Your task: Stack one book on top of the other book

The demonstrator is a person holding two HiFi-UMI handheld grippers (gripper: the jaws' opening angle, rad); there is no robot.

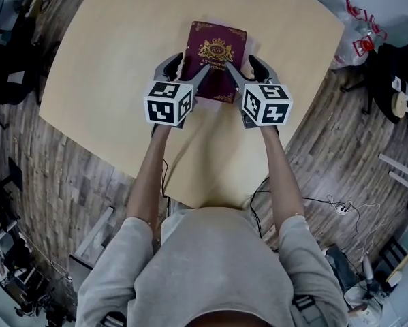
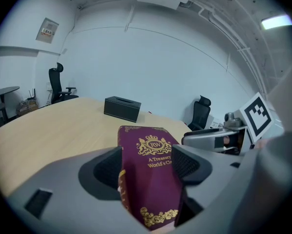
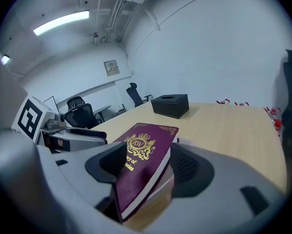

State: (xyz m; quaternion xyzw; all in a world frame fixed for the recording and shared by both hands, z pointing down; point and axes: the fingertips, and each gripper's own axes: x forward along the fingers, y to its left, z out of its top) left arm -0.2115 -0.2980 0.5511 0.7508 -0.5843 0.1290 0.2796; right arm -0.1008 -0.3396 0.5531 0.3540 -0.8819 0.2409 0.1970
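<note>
Book point(image 1: 216, 56), maroon cover, gold crest, gold corner ornaments

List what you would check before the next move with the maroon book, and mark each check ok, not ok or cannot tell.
1. Left gripper on the maroon book, pads against a near corner: ok.
2. Right gripper on the other near corner: ok.
3. Lower book under it, seen in the right gripper view: ok.
4. Edges of the two books lined up: cannot tell; the head view shows only the top cover.
5. Maroon book lying flat on the lower book: seems not ok; its near end looks raised.
6. Black box standing well beyond on the table: ok.
</note>
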